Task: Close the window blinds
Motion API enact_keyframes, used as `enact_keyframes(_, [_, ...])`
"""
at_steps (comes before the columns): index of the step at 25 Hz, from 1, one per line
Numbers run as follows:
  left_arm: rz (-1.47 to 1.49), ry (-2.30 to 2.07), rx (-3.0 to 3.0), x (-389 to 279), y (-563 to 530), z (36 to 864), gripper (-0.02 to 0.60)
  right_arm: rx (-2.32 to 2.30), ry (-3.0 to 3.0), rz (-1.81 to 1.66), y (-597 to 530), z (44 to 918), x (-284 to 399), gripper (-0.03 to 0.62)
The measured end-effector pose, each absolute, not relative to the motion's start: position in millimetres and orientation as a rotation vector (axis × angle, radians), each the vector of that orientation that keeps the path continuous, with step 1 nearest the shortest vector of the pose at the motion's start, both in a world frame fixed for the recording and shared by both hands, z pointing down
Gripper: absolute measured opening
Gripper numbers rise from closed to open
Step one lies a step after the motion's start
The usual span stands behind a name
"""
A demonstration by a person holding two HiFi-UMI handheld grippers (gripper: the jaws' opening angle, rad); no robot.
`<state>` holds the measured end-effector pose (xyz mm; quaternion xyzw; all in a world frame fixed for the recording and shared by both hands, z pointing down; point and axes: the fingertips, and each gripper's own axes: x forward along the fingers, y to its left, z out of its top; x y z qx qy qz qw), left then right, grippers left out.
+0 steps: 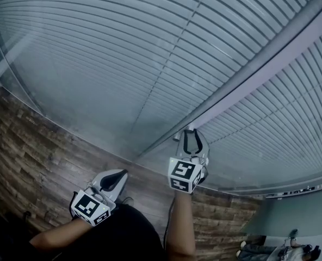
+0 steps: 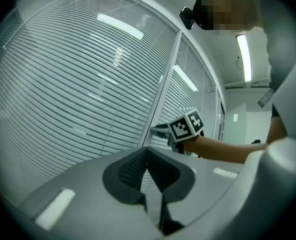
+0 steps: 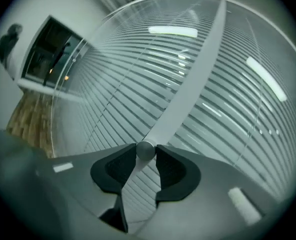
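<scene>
Since your right gripper (image 3: pixel 145 151) grips the knob (image 3: pixel 145 149) with only the very tips of its jaws, the likeliest failure is a slip. The jaws stand partly apart and are clamped on that small, smooth, round knob, which sticks out from the post (image 1: pixel 248 75). Little pad area is in contact. If you roll your wrist quickly or off the knob's axis, the tips may skate round it or pop off, and the slats won't move.

The blinds (image 1: pixel 123 53) sit behind glass on both sides of the post. Their slats look as if they still have gaps, though I can't be sure of that. From here, three things could go wrong:

- Turn the wrong way and the slats will likely tilt further open, so watch them beside the post as you turn.
- Keep twisting once the knob stops and you may strain it or the linkage inside the post.
- Lean in while turning and a jaw could knock the glass just beside the post.

Your left gripper (image 1: pixel 121 173) hangs well to the left of the post and lower, with its jaws together and nothing in them. It poses no risk where it is. Swing it toward the post and it could bump your right arm mid-turn.
</scene>
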<state>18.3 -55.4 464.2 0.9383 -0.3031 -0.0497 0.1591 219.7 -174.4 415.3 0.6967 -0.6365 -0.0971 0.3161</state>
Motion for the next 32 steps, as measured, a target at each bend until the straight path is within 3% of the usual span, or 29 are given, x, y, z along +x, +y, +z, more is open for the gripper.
enact_keyframes(9, [-0.150,-0.871,2.684,17.1,-52.9,462.0,-0.002,1.813,-1.668,-0.290,-173.2,415.0,218.8,0.131])
enact_keyframes(18, [-0.143,-0.887,2.675,14.9,-57.1,463.8,-0.002,2.187,-2.070,0.071,-146.1,403.9,236.8,0.135])
enact_keyframes(20, [-0.139,-0.873,2.679,18.9,-55.6,464.5,-0.002,2.237,-2.123,0.060,-133.4,396.9,237.1,0.116])
enact_keyframes(23, [-0.133,-0.881,2.715,24.7,-53.4,458.8,-0.002,2.273,-2.220,0.018,-116.0,384.2,231.4,0.007])
enact_keyframes(32, [-0.129,-0.900,2.743,32.9,-55.3,453.0,-0.002,2.285,-2.255,-0.080,-71.2,386.4,202.8,0.000])
